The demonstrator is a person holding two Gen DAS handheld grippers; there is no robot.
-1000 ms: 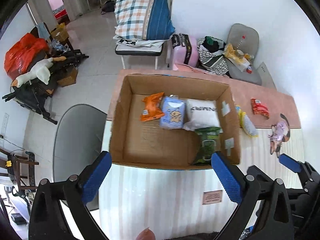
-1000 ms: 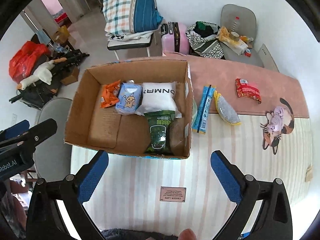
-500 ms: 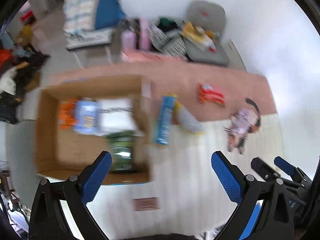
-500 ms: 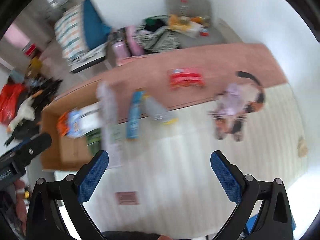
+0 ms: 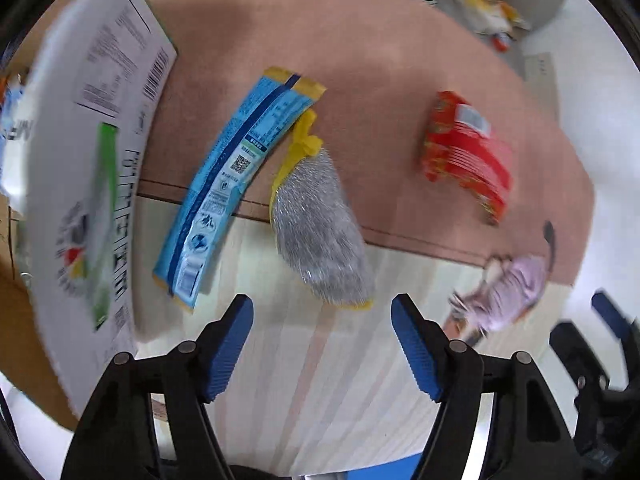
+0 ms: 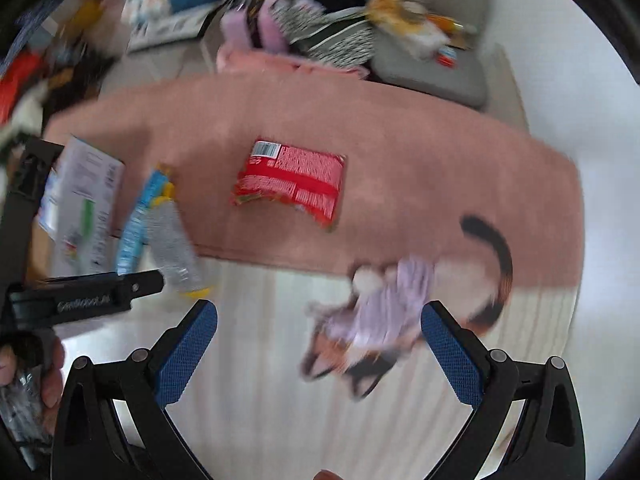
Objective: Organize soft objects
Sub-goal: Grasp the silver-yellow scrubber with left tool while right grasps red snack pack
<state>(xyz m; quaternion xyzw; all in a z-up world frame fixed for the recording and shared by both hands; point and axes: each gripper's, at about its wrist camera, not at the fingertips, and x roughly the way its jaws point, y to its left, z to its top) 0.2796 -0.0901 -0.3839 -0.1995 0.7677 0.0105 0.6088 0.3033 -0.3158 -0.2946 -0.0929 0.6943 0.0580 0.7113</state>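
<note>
- A silver pouch [image 5: 320,236] with yellow edging lies on the table [image 5: 360,60], touching a long blue packet [image 5: 236,168] on its left.
- A red packet [image 6: 290,180] lies apart on the pink cloth; a cat toy [image 6: 384,308] lies nearer.
- The box [image 5: 92,168] stands at far left.
- Left tool [image 5: 322,346] released, empty, just short of the pouch.
- Right tool [image 6: 318,354] released, empty, above the toy.

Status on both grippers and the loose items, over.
Left gripper open, empty, nearest the scrubber. Right gripper open, empty, over the cat toy. Nothing blocking either.
</note>
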